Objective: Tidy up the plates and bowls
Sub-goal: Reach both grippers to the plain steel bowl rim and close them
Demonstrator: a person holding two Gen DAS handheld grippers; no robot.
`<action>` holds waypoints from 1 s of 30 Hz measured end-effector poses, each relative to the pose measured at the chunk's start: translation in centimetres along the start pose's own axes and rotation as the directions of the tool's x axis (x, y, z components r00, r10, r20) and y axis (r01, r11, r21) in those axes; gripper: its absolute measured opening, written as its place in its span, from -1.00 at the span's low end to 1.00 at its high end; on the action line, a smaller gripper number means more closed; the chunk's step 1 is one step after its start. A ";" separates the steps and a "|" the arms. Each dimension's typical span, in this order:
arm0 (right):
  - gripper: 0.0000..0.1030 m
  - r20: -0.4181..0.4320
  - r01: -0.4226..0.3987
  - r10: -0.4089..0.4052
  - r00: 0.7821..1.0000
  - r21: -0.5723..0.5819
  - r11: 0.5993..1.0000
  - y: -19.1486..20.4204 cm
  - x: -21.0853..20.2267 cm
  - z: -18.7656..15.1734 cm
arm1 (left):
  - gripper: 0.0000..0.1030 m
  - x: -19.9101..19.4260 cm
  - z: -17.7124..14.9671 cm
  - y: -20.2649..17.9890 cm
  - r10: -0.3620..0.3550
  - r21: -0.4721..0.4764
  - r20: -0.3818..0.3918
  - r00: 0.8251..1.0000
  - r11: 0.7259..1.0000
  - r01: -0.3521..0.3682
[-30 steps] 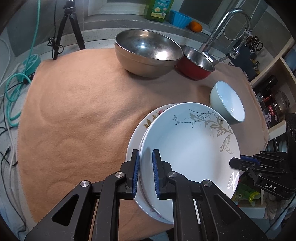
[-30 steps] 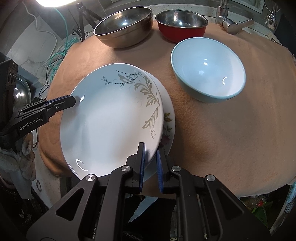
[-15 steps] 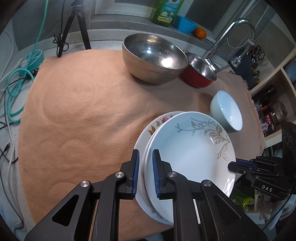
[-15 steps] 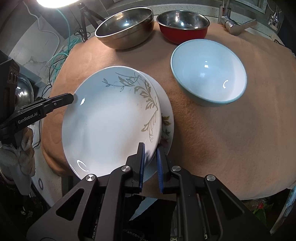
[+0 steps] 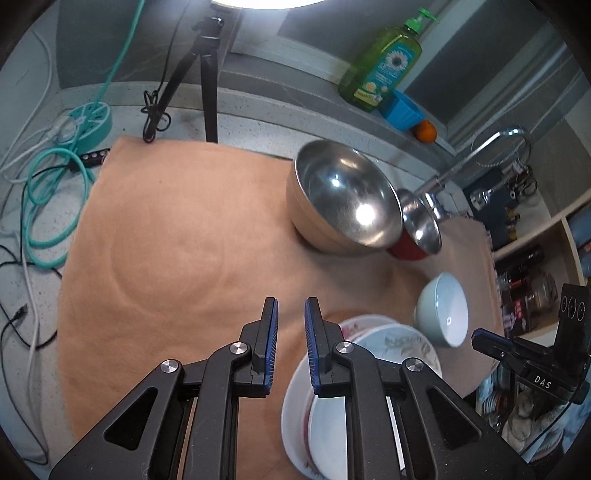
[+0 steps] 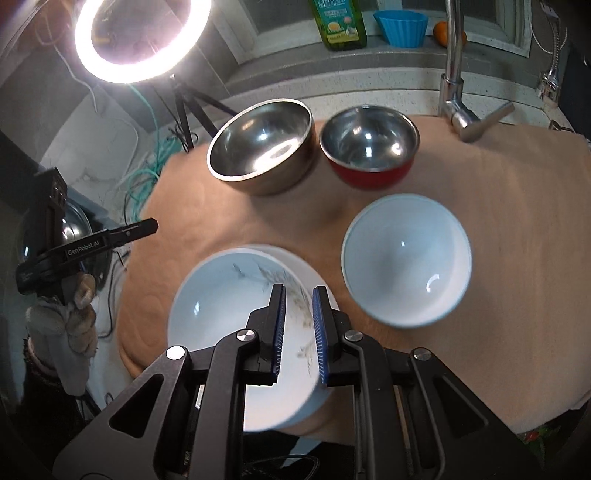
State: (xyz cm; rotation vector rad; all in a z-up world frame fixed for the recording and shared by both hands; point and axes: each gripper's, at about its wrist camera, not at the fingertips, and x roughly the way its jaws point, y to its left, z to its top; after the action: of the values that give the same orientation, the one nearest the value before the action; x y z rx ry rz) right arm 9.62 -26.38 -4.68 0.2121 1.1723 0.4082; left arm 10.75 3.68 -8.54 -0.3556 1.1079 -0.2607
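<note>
Two white plates lie stacked on the tan cloth (image 5: pixel 166 240): the leaf-patterned plate (image 6: pixel 221 295) sits on a flower-rimmed plate (image 5: pixel 291 417). My left gripper (image 5: pixel 290 306) is shut with nothing in it, above bare cloth just left of the stack. Above the right half of the leaf plate hovers my right gripper (image 6: pixel 298 295), shut and holding nothing. A pale blue bowl (image 6: pixel 406 258) stands right of the plates. Behind them are a large steel bowl (image 6: pixel 262 144) and a red bowl (image 6: pixel 369 147) with a steel inside.
A faucet (image 6: pixel 454 74) rises at the back right. A ring light (image 6: pixel 140 40) on a tripod (image 5: pixel 207 74) stands at the back left, beside teal cables (image 5: pixel 48 192). A green soap bottle (image 5: pixel 384 62) and a blue cup (image 6: pixel 402 22) sit on the sill. Shelves flank the right edge.
Both grippers have lifted and pulled away from the plate rims. The left one has swung left over bare cloth. The plates stay stacked on the cloth.
</note>
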 end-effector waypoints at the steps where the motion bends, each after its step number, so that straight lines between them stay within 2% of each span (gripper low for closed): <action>1: -0.72 0.007 -0.009 0.009 1.000 0.004 1.000 0.1 0.0 0.5 | -0.75 0.2 0.6 0.0 -0.003 -0.006 0.001 1.000 1.000 0.003; 7: -0.67 0.034 -0.027 0.027 0.999 0.009 1.000 0.4 1.1 3.2 | -0.75 1.1 3.4 0.3 -0.004 -0.033 0.020 1.000 0.999 0.005; 9: -0.47 0.033 -0.036 0.036 0.999 0.019 0.999 0.1 1.6 3.8 | -0.74 1.5 4.4 0.2 -0.002 -0.035 0.027 1.000 0.999 0.003; 11: -0.38 0.032 -0.048 0.047 0.998 0.040 0.998 -0.2 2.2 4.4 | -0.74 1.9 5.4 0.1 0.003 -0.030 0.031 1.000 1.000 -0.002; 19: -0.38 0.025 -0.085 0.083 0.996 0.101 0.991 -0.7 4.9 6.6 | -0.66 4.3 8.4 0.1 -0.008 -0.049 0.019 1.000 0.999 0.009; 30: -0.38 -0.012 -0.131 0.136 0.991 0.181 0.975 -1.6 9.1 8.8 | -0.66 7.3 10.4 0.0 0.042 -0.049 -0.006 0.999 0.998 -0.042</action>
State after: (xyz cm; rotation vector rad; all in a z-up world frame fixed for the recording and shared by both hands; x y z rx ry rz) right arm 21.05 -23.63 -9.65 0.4462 1.2235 0.4237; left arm 23.25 2.44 -10.40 -0.3756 1.1266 -0.1976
